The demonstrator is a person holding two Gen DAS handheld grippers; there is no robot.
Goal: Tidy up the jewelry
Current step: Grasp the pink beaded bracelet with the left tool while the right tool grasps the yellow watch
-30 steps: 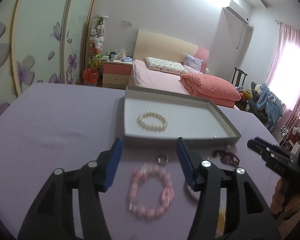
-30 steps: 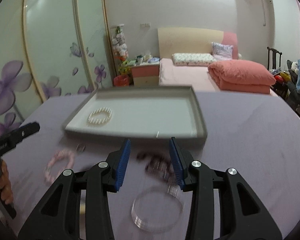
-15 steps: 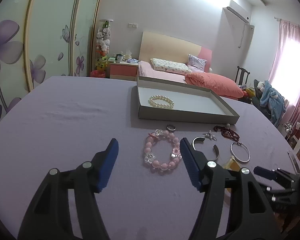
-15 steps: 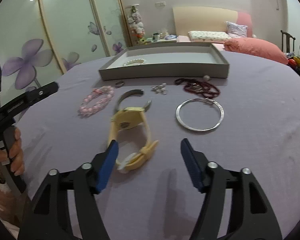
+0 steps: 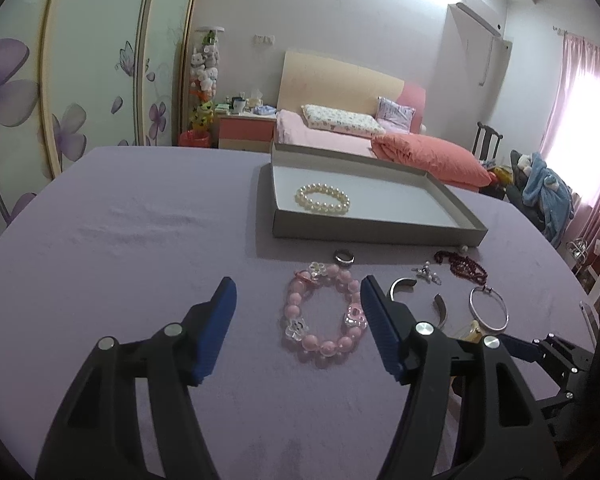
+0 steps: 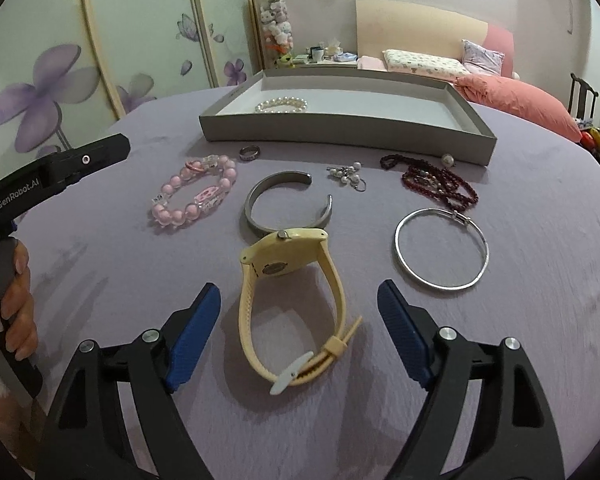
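Note:
My left gripper (image 5: 298, 282) stands open just above the purple table, and a pink bead bracelet (image 5: 328, 347) lies between and just ahead of its blue fingertips, untouched. The jaws of my right gripper (image 6: 299, 288) are opening. A yellow watch (image 6: 284, 252) lies on its side between those fingertips, and the pads do not touch it. A grey tray (image 6: 340, 132) at the back holds a pearl bracelet (image 6: 280, 105).
Loose on the cloth in front of the tray lie a silver cuff (image 6: 256, 220), a silver bangle (image 6: 440, 285), a dark red bead necklace (image 6: 436, 184), a small ring (image 6: 249, 154) and earrings (image 6: 346, 174). A hand (image 6: 16, 300) grips the left tool's handle.
Both grippers have drawn back from the tray toward the near table edge. The right jaws have spread much wider and now flank the yellow watch. The pink bracelet sits farther ahead of the left fingertips.

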